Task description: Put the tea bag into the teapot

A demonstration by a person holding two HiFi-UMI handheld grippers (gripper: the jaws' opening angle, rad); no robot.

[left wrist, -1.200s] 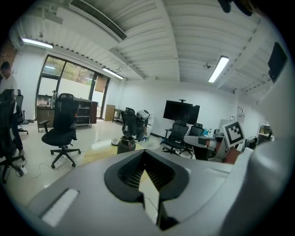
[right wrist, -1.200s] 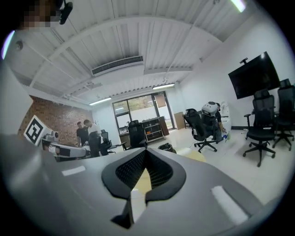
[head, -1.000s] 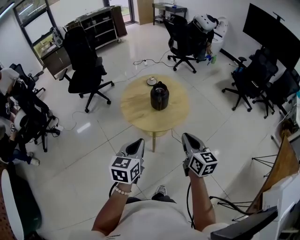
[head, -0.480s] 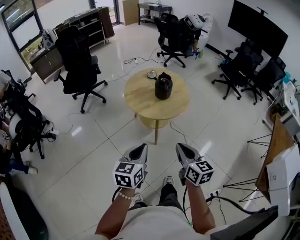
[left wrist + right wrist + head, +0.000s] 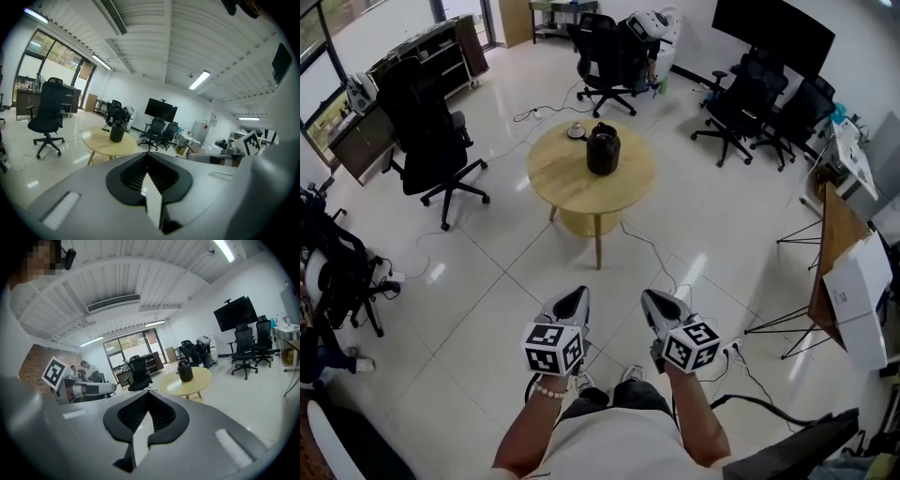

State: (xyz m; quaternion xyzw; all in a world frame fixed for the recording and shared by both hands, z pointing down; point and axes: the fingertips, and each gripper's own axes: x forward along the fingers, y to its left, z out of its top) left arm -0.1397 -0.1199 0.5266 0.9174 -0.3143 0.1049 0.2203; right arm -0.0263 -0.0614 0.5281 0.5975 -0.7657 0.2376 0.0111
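A black teapot (image 5: 603,150) stands on a round wooden table (image 5: 581,186) several steps ahead of me, with a small white dish (image 5: 576,130) just behind it. I cannot make out a tea bag at this distance. My left gripper (image 5: 572,298) and right gripper (image 5: 654,302) hang side by side over the tiled floor, far short of the table, and both are shut on nothing. The left gripper view shows the teapot (image 5: 117,131) beyond the closed left gripper (image 5: 147,159). In the right gripper view the teapot (image 5: 185,371) sits past the closed right gripper (image 5: 147,404).
Black office chairs stand at the left (image 5: 427,141), behind the table (image 5: 605,56) and at the right (image 5: 750,103). Cables (image 5: 652,253) trail across the floor by the table leg. A shelf unit (image 5: 431,47) lines the far wall; boxes and a board (image 5: 848,281) sit at the right.
The table and teapot now sit higher, further left and smaller in the head view. Both grippers stay shut and keep their place in front of me.
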